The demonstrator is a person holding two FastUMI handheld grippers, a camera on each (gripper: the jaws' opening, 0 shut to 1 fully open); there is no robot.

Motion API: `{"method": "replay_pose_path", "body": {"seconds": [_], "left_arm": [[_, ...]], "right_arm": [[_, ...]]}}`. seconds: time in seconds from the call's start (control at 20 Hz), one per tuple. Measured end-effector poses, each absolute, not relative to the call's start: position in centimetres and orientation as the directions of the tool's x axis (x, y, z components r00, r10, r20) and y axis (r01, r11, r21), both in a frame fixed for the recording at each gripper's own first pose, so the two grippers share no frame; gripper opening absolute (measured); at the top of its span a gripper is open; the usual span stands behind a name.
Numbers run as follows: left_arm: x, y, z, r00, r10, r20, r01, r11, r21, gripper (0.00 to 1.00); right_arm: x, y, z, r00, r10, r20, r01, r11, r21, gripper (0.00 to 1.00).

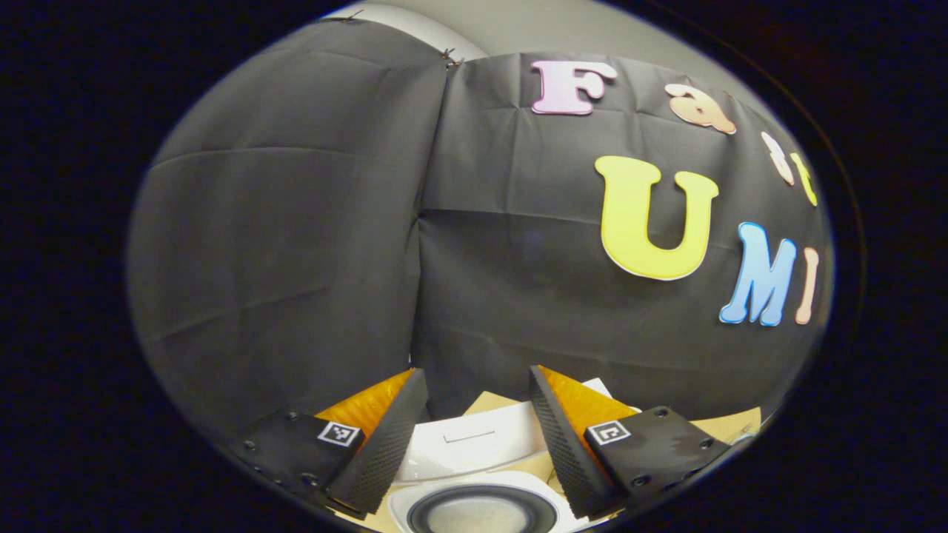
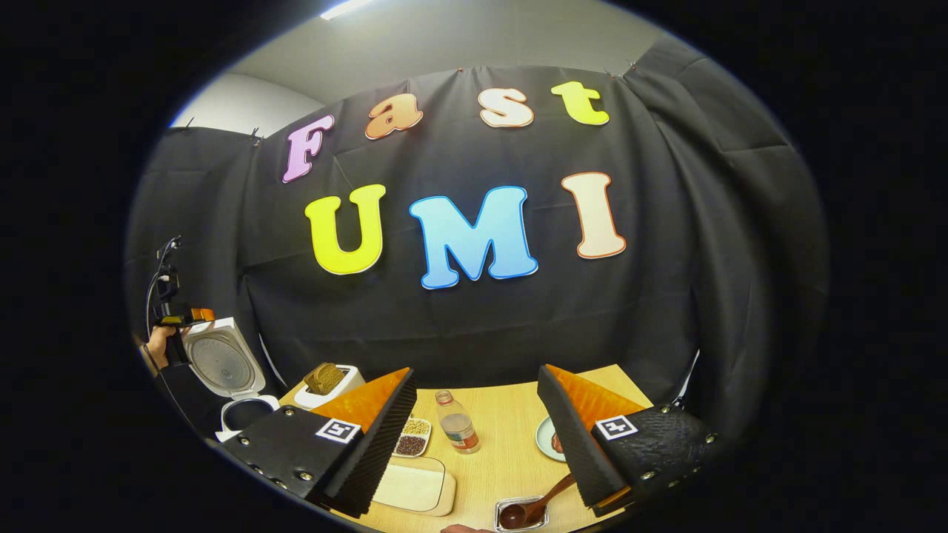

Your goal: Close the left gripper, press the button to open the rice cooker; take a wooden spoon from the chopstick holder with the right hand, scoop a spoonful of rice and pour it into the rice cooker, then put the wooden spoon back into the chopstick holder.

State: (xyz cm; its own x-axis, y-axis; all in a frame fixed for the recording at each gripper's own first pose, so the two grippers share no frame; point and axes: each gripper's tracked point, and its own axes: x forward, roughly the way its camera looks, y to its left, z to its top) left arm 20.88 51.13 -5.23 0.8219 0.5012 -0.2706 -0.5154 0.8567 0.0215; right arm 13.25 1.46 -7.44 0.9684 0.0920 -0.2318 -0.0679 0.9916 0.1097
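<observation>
In the left gripper view, my left gripper [image 1: 476, 374] stands open above the white rice cooker [image 1: 474, 440], whose lid is raised and whose round inner pot [image 1: 481, 512] shows below the fingers. In the right gripper view the rice cooker [image 2: 238, 411] sits at the far left with its lid [image 2: 221, 361] up, and a hand holds the left gripper [image 2: 181, 318] just beside the lid. My right gripper [image 2: 476, 370] is open and holds nothing, above the wooden table [image 2: 503, 403]. A wooden spoon [image 2: 535, 505] rests in a small metal holder [image 2: 505, 524] at the front, close to the right finger.
A shallow tray with pale contents [image 2: 411, 485] lies at the front left. Behind it are a small dish of beans [image 2: 412, 437], a bottle [image 2: 458, 423], a plate [image 2: 552, 440] at right and a white toaster with bread [image 2: 326, 381].
</observation>
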Motion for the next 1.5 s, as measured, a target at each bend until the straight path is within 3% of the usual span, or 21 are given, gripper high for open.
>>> {"method": "replay_pose_path", "body": {"seconds": [0.85,1.5], "left_arm": [[12.9,40.5,-10.6,0.844,0.48,-0.241,-0.49,0.872,0.022,0.95],[9.3,35.9,-17.7,0.827,0.464,-0.317,-0.494,0.869,-0.018,0.93]], "right_arm": [[9.2,2.4,-1.8,0.988,0.143,-0.06,-0.14,0.989,0.053,0.99],[7.8,1.1,-2.2,0.989,0.121,-0.088,-0.115,0.99,0.076,0.99]]}}
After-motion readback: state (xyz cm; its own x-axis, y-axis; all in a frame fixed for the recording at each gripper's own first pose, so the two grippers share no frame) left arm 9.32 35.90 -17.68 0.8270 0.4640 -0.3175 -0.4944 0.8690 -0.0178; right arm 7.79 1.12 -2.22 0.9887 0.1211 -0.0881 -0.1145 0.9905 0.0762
